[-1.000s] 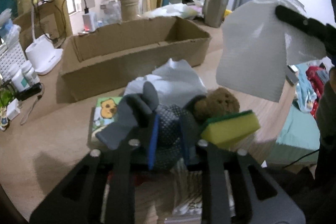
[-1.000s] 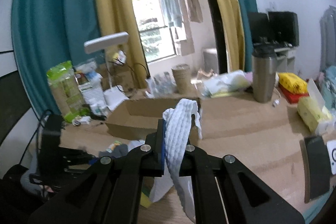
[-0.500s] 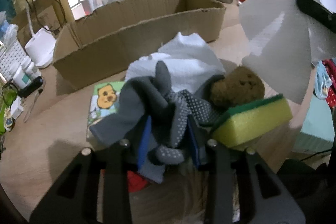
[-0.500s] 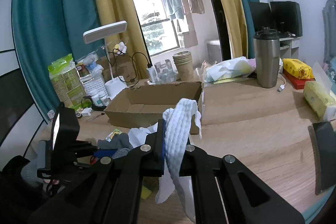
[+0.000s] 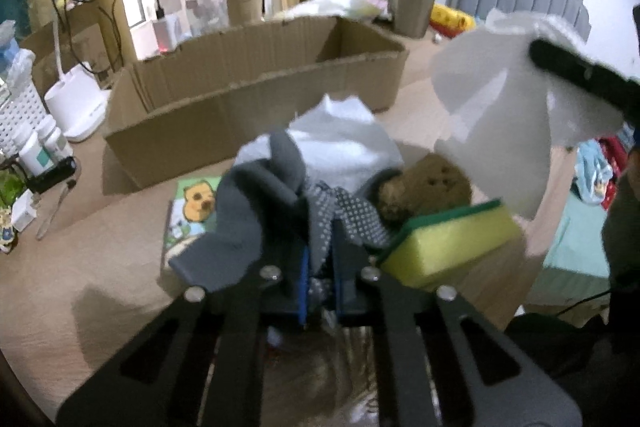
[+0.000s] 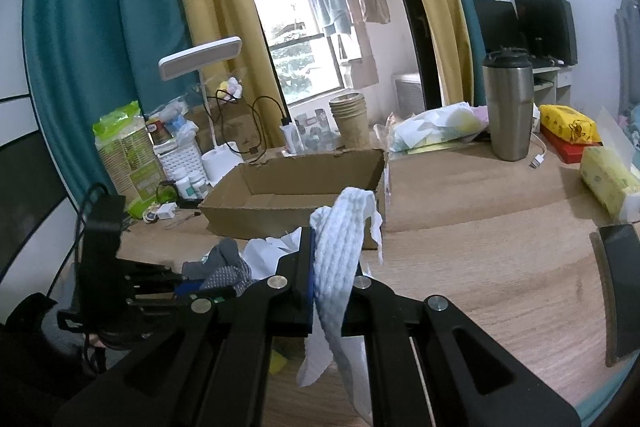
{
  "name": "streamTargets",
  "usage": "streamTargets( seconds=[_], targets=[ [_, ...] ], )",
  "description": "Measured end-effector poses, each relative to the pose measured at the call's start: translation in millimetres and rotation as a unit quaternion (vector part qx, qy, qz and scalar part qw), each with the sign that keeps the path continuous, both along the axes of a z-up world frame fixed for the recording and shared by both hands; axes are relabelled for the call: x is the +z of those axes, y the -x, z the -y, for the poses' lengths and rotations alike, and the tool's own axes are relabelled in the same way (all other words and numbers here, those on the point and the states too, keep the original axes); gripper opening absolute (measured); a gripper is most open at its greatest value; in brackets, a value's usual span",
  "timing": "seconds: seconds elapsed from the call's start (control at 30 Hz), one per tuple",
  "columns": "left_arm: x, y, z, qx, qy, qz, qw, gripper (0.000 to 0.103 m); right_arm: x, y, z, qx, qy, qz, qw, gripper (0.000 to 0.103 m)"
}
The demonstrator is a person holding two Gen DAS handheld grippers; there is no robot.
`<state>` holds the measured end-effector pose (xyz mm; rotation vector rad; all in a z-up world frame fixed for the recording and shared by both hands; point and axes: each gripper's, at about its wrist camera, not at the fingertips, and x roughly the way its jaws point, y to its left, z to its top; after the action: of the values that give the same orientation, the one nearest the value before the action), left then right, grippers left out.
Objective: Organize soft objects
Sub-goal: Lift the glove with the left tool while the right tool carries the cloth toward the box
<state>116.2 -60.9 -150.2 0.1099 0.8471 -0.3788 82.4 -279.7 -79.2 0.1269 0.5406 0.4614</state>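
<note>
At the table's near edge, both grippers loaded, lift step in hand.

My left gripper (image 5: 320, 263) pinches the grey dotted sock (image 5: 340, 215) off the pile; my right gripper (image 6: 332, 291) clamps the white paper towel (image 6: 340, 267). Next, I judge, both carry forward to the open cardboard box (image 6: 296, 195) beyond.
</note>
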Motion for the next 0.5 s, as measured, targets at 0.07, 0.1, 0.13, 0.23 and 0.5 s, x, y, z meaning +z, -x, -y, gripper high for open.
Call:
streamTargets(
  seconds=[0.07,0.1,0.13,0.23,0.5],
  targets=[
    [7.7,3.3,-3.0,0.001,0.011,0.008,0.9999,0.008,1.9,0.8,0.0,0.000,0.000,0.003,1.000,0.004],
    [10.7,4.9,-3.8,0.001,0.015,0.012,0.9998,0.008,3.3,1.2,-0.3,0.000,0.000,0.005,1.000,0.004],
    [15.3,7.1,-5.3,0.000,0.020,0.017,0.9997,0.008,4.2,1.6,-0.2,-0.001,0.001,0.006,1.000,0.004],
    [26.3,12.0,-9.6,0.000,0.031,0.032,0.9990,0.008,7.4,3.4,-0.2,-0.001,0.002,0.010,1.000,0.004],
    [60.4,22.2,-22.0,0.013,0.065,0.082,0.9944,0.008,14.7,4.8,-3.3,0.001,0.006,0.019,1.000,0.004]
  ],
)
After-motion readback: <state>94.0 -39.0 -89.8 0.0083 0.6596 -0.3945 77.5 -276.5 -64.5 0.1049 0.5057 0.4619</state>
